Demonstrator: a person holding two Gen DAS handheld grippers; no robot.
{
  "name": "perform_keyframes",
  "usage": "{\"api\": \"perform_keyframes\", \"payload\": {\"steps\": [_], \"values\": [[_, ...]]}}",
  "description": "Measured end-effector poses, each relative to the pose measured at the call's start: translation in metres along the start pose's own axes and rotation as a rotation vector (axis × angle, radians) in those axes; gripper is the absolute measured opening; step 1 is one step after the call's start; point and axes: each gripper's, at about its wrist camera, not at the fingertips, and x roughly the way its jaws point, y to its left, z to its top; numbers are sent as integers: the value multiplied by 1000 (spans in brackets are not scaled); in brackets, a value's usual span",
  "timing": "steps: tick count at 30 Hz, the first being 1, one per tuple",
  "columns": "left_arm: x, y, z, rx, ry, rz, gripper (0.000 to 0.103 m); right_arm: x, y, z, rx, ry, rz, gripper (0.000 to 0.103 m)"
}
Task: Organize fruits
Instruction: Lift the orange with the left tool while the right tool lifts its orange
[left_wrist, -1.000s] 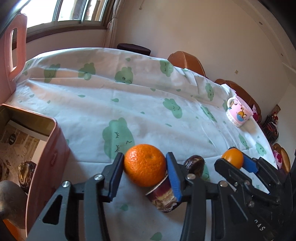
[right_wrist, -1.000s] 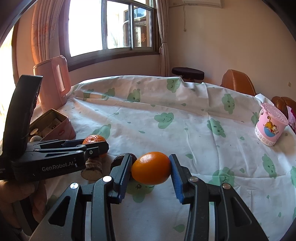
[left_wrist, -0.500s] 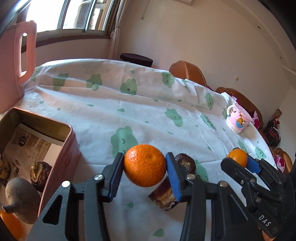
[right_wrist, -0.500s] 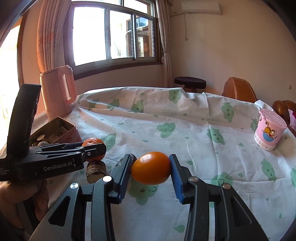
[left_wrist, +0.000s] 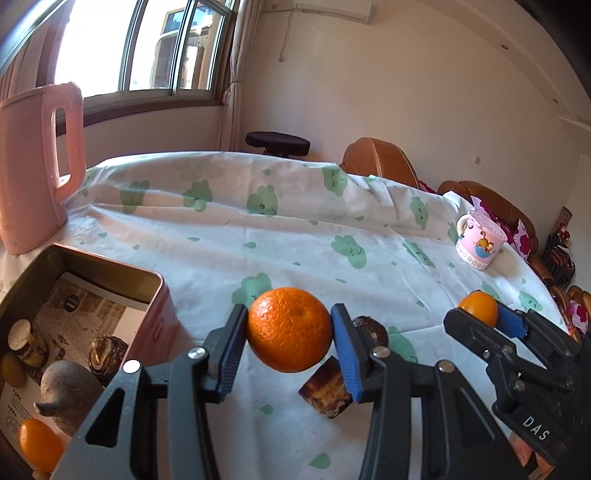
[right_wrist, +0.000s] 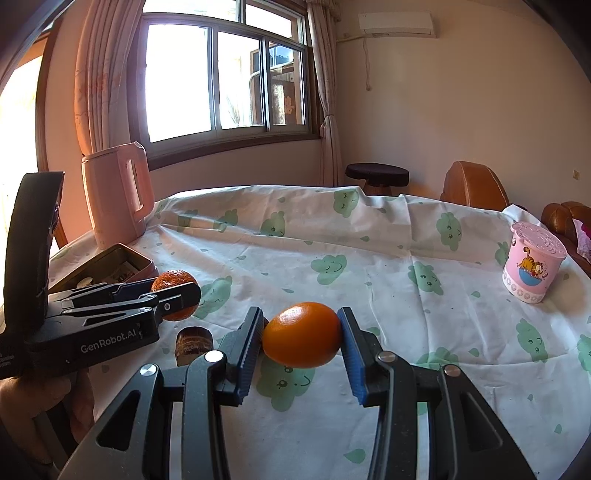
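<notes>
My left gripper (left_wrist: 289, 334) is shut on a round orange (left_wrist: 289, 328) and holds it above the tablecloth, just right of the pink tin box (left_wrist: 155, 291). My right gripper (right_wrist: 302, 341) is shut on a smooth oval orange (right_wrist: 301, 339), also held in the air; it shows at the right of the left wrist view (left_wrist: 478, 308). The left gripper with its orange (right_wrist: 173, 282) shows at the left of the right wrist view. The box holds a small orange (left_wrist: 38, 445), a brown pear-like fruit (left_wrist: 68, 387) and wrapped brown items.
Two brown wrapped cakes (left_wrist: 328, 387) (left_wrist: 369, 328) lie on the cloth under the grippers. A pink kettle (left_wrist: 37, 162) stands behind the box. A pink cartoon cup (left_wrist: 478, 240) stands at the table's right. Chairs and a stool ring the table.
Both grippers have risen with their oranges still held. The views have tilted up and more of the box's inside shows in the left wrist view.
</notes>
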Motion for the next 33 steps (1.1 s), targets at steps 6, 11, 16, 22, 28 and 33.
{"api": "perform_keyframes", "payload": {"steps": [6,11,16,22,28,33], "values": [[-6,-4,-1,22,-26,17,48,-4,0,0,0,-19,-5,43],[-10,-7,-2,38,-48,30,48,-7,0,0,0,-37,-8,43],[-14,-10,-3,59,-71,43,48,-9,1,0,-1,-51,-10,43],[-19,-14,-5,81,-97,57,48,-12,1,-1,-2,-68,-14,43],[-24,-16,-6,94,-118,69,48,-14,1,-1,-4,-82,-17,43],[-28,-19,-8,110,-138,78,48,-17,1,-1,-4,-97,-21,43]]}}
